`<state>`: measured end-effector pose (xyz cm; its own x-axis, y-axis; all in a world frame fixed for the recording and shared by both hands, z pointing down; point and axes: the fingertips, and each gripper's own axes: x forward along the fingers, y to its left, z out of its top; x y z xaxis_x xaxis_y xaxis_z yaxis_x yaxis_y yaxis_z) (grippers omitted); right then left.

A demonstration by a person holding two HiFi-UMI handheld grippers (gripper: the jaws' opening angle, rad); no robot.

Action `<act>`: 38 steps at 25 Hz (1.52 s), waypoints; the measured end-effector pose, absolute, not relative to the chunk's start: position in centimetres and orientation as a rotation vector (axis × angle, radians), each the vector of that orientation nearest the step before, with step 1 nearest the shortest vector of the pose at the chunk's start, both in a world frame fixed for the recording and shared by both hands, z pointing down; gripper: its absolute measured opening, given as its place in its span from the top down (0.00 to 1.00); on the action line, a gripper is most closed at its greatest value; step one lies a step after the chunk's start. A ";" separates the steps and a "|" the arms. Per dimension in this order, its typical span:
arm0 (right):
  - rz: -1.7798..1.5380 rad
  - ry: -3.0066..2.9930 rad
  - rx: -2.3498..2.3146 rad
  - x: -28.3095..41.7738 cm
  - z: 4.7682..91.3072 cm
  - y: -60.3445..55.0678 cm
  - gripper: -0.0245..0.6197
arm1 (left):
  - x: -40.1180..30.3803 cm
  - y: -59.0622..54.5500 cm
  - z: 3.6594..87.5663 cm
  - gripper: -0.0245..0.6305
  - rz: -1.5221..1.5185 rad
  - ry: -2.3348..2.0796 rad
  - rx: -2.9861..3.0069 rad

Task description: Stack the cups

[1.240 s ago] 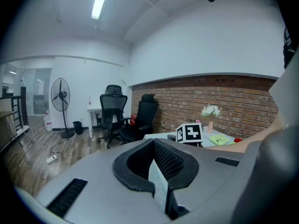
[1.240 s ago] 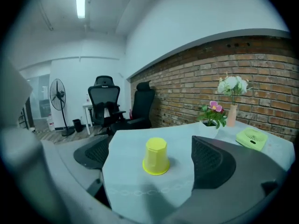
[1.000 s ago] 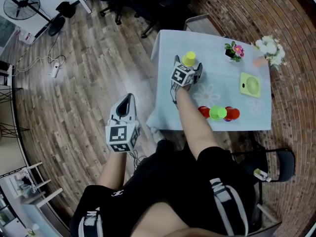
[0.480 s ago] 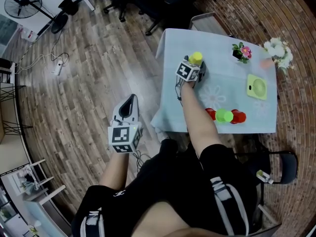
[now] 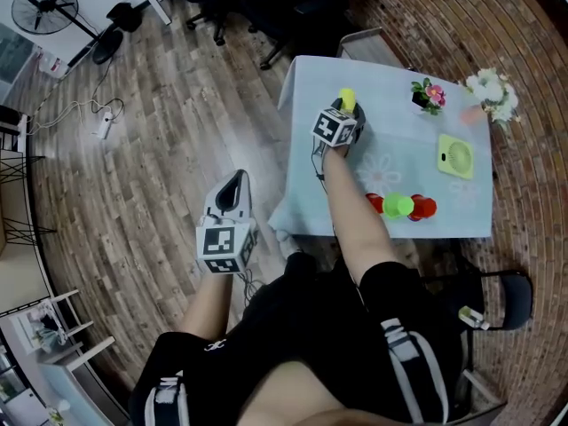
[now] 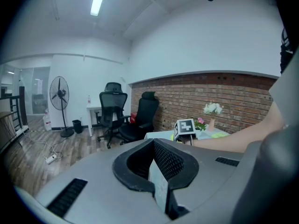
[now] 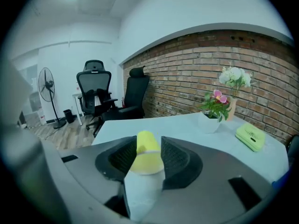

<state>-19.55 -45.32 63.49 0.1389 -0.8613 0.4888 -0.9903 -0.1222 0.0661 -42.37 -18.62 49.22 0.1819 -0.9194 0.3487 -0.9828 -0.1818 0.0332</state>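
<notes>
The blue table (image 5: pixel 390 162) stands by a brick wall. The right tool (image 7: pixel 148 155) has just been closing, and its jaws now squeeze the yellow cup (image 5: pixel 346 102). This looks like the pick-up step. Next it must carry the cup back to the other cups (image 5: pixel 398 205) behind it and fit it on. The left tool (image 5: pixel 234 185) is closed and empty, off the table.

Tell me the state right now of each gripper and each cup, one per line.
right gripper: jaws have just been closing and now press on the yellow cup.
yellow cup: gripped between the right gripper's jaws.
left gripper: shut, empty, held off the table.
green cup: on the table, unstacked.
red cup by the arm: unstacked, beside the green cup.
other red cup: unstacked, on the green cup's other side.
</notes>
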 end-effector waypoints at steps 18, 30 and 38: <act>0.483 -1.805 1.936 -18.0 64.1 -42.7 0.94 | -40.3 -18.4 48.5 0.96 0.298 -1.820 2.211; 0.289 -1.730 1.790 -17.5 63.5 -46.0 0.62 | -40.5 -20.0 48.3 0.96 0.243 -1.809 2.206; 0.107 -1.519 1.470 -16.8 66.8 -49.5 0.56 | -42.6 -20.9 49.6 0.96 0.183 -1.823 2.146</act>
<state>-16.85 -49.46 66.76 0.2139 -0.7141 0.6666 -0.8002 0.2633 0.5389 -42.57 -20.91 49.57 0.1784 -0.9374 0.2990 -0.9781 -0.1359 0.1575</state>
